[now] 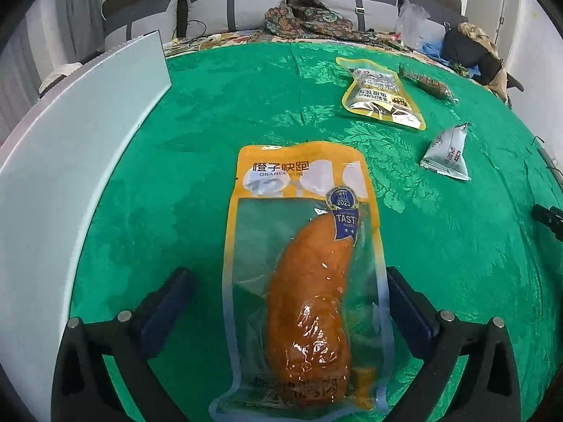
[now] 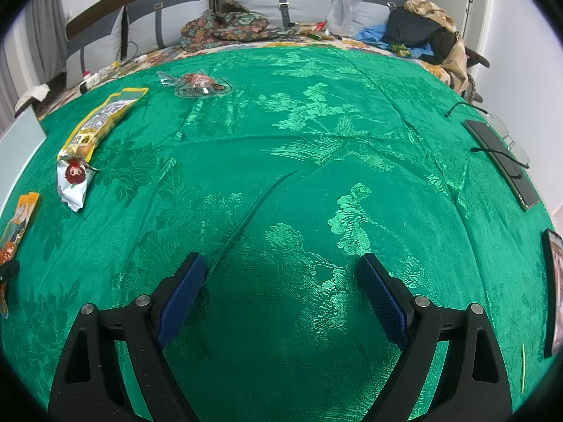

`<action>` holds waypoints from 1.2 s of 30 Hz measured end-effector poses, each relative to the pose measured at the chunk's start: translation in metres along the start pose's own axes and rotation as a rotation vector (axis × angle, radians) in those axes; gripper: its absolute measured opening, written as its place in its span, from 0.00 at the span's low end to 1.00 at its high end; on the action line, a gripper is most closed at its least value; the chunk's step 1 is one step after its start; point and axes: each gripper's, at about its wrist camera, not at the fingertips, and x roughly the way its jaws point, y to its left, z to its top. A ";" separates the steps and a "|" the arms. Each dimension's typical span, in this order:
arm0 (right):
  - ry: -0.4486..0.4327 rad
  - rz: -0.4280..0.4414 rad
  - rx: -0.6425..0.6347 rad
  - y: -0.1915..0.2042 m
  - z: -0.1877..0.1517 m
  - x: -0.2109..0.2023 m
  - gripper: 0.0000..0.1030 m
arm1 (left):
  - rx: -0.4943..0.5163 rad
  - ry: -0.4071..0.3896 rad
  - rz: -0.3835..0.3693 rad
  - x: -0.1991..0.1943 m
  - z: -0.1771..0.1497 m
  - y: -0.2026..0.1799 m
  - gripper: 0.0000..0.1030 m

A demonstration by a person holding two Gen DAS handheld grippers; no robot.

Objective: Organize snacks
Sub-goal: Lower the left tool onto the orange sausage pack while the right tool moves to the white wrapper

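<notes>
Orange chicken pouch [image 1: 302,274] flat on green cloth [image 1: 197,147]

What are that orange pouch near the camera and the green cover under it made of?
Orange pouch: looks like glossy plastic film; its clear window shows the food inside and catches glare. Green cover: seems a woven, satin-like fabric; shiny floral patterns and soft creases run across it.

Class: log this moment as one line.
left gripper: open, astride orange pouch | right gripper: open, empty | pouch flat on green cloth

Between your left fingers [image 1: 411,302] lies a glossy, crinkled clear-plastic pouch [image 1: 302,277]; under it the green cloth [image 1: 197,161] is woven, sheeny brocade. Your fingers' pads look matt, textured.
</notes>
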 end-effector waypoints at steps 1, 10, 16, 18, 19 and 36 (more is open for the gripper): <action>0.000 0.000 0.000 0.000 0.000 0.000 0.88 | -0.002 -0.005 0.003 -0.001 -0.001 -0.001 1.00; 0.000 0.000 0.000 -0.001 0.000 0.000 0.88 | -0.011 -0.020 0.011 -0.008 -0.004 0.001 1.00; 0.000 0.000 0.000 0.000 0.000 0.000 0.88 | -0.011 -0.020 0.011 -0.008 -0.004 0.001 1.00; 0.000 0.000 0.000 0.000 0.000 0.000 0.88 | -0.011 -0.020 0.011 -0.008 -0.004 0.001 1.00; 0.000 0.000 0.000 0.000 0.000 0.000 0.88 | -0.011 -0.020 0.011 -0.008 -0.004 0.001 1.00; 0.000 0.000 0.000 0.000 0.000 0.000 0.88 | -0.011 -0.020 0.011 -0.008 -0.004 0.001 1.00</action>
